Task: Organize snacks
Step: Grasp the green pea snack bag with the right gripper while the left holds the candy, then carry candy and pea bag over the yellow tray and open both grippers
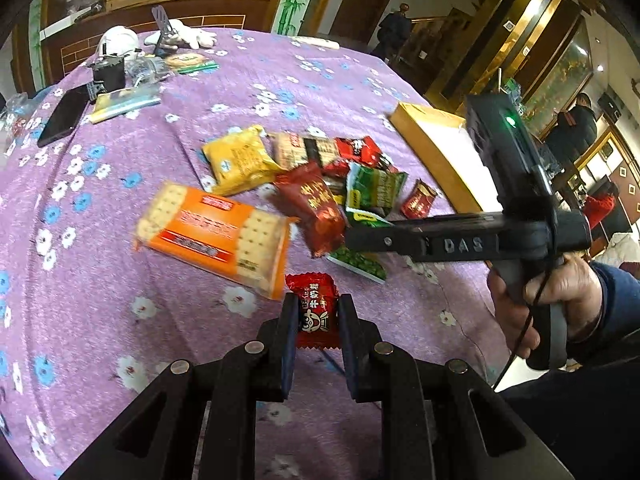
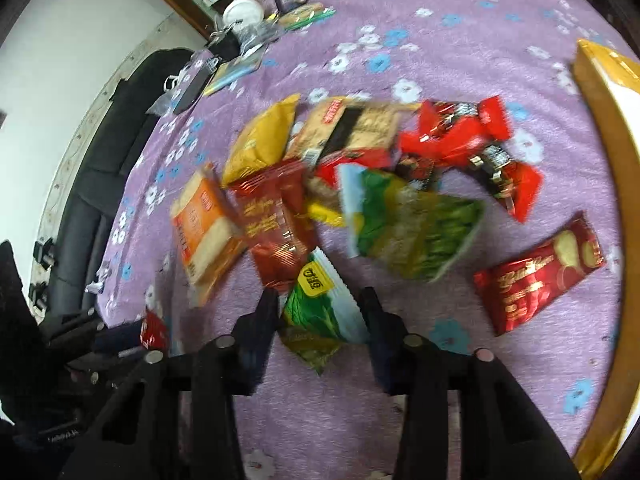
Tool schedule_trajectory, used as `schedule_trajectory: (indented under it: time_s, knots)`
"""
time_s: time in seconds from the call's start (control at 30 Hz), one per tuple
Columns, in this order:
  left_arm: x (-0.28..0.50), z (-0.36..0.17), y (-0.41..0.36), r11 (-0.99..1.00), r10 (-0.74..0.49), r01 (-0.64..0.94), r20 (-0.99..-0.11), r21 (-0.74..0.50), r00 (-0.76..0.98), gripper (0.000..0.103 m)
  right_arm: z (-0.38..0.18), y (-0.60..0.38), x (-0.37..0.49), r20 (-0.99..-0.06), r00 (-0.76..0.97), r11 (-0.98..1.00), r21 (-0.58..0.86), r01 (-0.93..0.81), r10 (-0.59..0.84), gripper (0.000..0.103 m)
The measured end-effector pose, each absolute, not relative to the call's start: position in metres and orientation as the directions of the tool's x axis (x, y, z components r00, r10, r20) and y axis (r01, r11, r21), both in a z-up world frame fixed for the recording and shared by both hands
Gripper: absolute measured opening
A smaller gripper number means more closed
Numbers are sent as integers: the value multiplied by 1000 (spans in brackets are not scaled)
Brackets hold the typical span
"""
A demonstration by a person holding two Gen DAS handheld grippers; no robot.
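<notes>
A pile of snack packets lies on the purple flowered tablecloth (image 1: 280, 92). My left gripper (image 1: 319, 316) is shut on a small red candy packet (image 1: 314, 304). An orange cracker pack (image 1: 216, 236), a yellow bag (image 1: 238, 158) and a dark red packet (image 1: 316, 204) lie ahead of it. My right gripper (image 2: 320, 312) is open, its fingers on either side of a green pea packet (image 2: 324, 312). A second green packet (image 2: 416, 224) and a red chip packet (image 2: 540, 276) lie beyond. The right gripper also shows in the left wrist view (image 1: 352, 236).
A yellow-rimmed box (image 1: 436, 148) stands at the table's right; it also shows in the right wrist view (image 2: 608, 152). A phone (image 1: 64, 114), a white cup (image 1: 118, 42) and clutter sit at the far left. People stand in the room behind.
</notes>
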State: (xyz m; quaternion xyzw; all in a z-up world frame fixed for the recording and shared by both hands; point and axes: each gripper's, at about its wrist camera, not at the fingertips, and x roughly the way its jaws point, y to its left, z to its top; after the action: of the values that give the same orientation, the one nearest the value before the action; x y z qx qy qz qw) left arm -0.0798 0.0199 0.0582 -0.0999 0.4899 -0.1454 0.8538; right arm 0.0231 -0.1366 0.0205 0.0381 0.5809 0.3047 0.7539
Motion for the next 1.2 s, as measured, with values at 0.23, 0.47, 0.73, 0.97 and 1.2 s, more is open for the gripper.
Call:
schedule_trajectory:
  time_s: [0.23, 0.47, 0.73, 0.97, 1.2]
  knots:
    - [-72, 65, 13, 929, -370, 196, -793, -314, 484, 19, 38, -141, 7, -834, 184, 794, 395, -462, 521, 33]
    - [-61, 75, -14, 912, -406, 265, -780, -312, 476, 19, 72, -210, 3, -772, 327, 830, 441, -340, 545, 33]
    - [-49, 83, -51, 892, -438, 329, -772, -310, 461, 19, 83, -331, 7, -793, 490, 925, 372, -79, 361, 33]
    - [-39, 89, -83, 876, -456, 376, -770, -301, 446, 19, 52, -366, -14, -848, 423, 938, 347, -14, 320, 33]
    - [-28, 94, -112, 860, -471, 419, -770, -291, 432, 19, 49, -376, -35, -855, 367, 920, 392, -8, 368, 33]
